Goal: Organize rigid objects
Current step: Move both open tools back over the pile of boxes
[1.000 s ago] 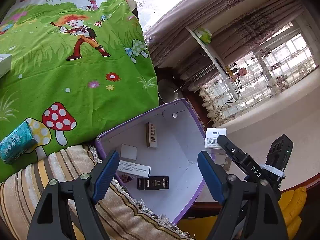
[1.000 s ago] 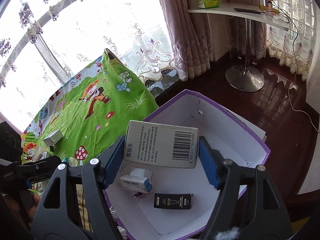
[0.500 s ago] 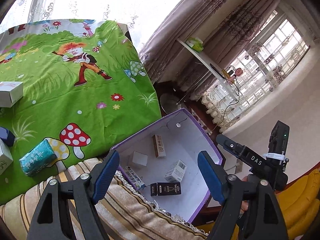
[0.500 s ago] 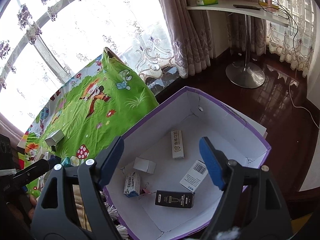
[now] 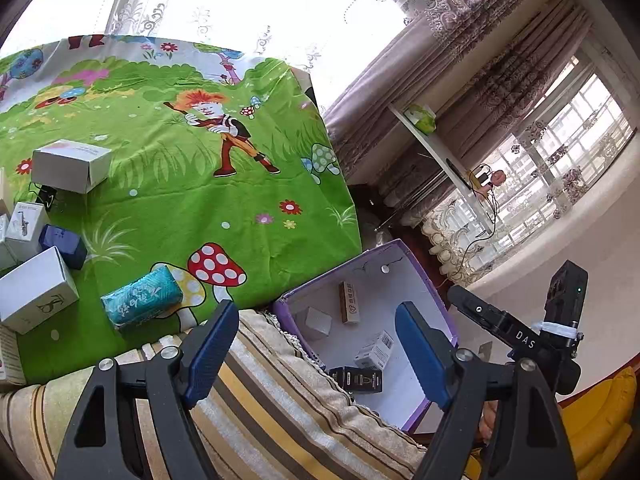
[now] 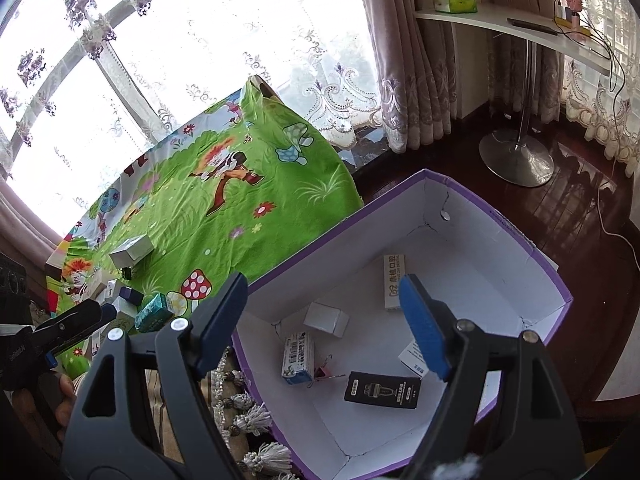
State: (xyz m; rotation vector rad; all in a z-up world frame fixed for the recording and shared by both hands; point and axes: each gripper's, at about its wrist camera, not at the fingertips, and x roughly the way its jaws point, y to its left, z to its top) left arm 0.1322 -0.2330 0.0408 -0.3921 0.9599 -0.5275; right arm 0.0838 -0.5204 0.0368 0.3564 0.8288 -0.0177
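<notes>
We hold both tools wide and empty: the left tool [image 5: 316,344] above the striped cloth [image 5: 288,412] at the edge of the tabletop [image 5: 180,184], the right tool [image 6: 324,328] above the purple bin [image 6: 560,300] that stands just beside it.

5 small boxes lie loose on the bin's white floor: a black box [image 6: 382,391], a barcoded box [image 6: 298,357], a white cube [image 6: 326,319], a long white box [image 6: 394,282] and a flat box [image 6: 412,357] partly hidden by the right tool's blue pad.

More boxes wait on the green cartoon sheet: a teal pack [image 5: 140,296], a navy box [image 5: 64,246] and 3 white boxes [image 5: 70,164], well apart from the bin.

What could go wrong, as we judge it: the bin sits against the hanging cloth, so a nudge from either tool may shift or tip it; the teal pack looks soft and may slip out of the pads; the crowded boxes at the left may be knocked while we reach for 1.

Legible writing is scarce: "DAS" on the right tool's arm [image 5: 516,332] in the left view, Chinese characters on the long white box, too small to read with confidence.
</notes>
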